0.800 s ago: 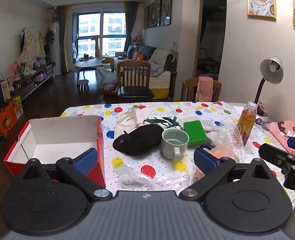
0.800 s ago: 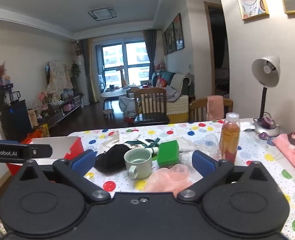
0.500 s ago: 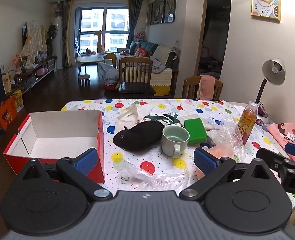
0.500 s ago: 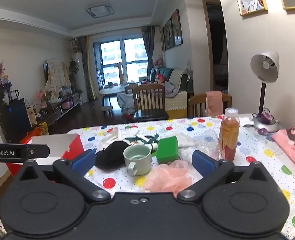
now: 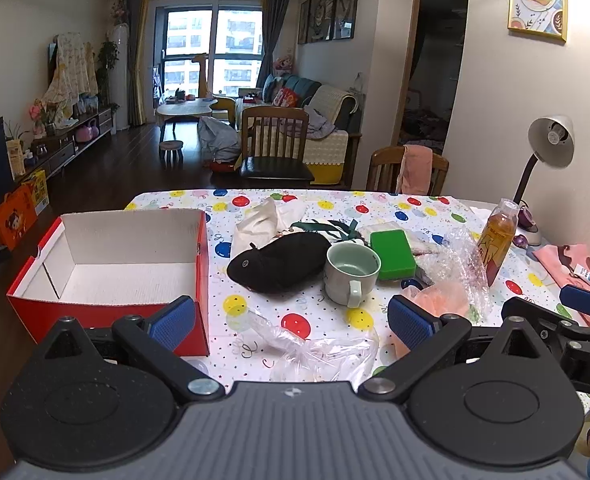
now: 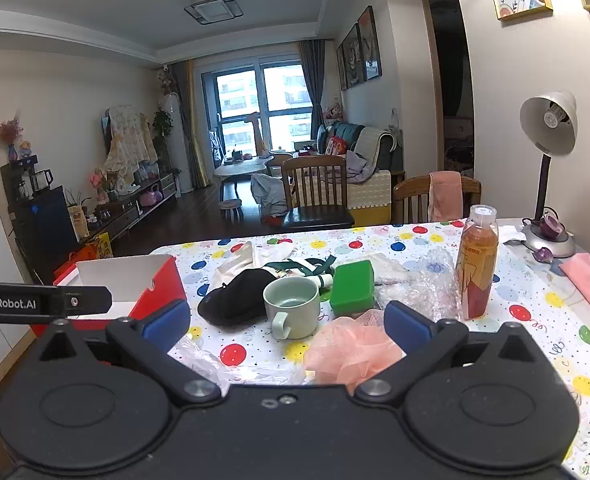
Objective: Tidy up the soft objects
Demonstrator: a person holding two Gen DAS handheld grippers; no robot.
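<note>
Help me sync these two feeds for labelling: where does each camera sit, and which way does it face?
Left wrist: on the left gripper, facing across the table at the red box; its open fingers and the right gripper show.
Right wrist: on the right gripper, over the pink mesh puff; the left gripper's arm intrudes at left.
Shared: mug, black hat, bottle.
</note>
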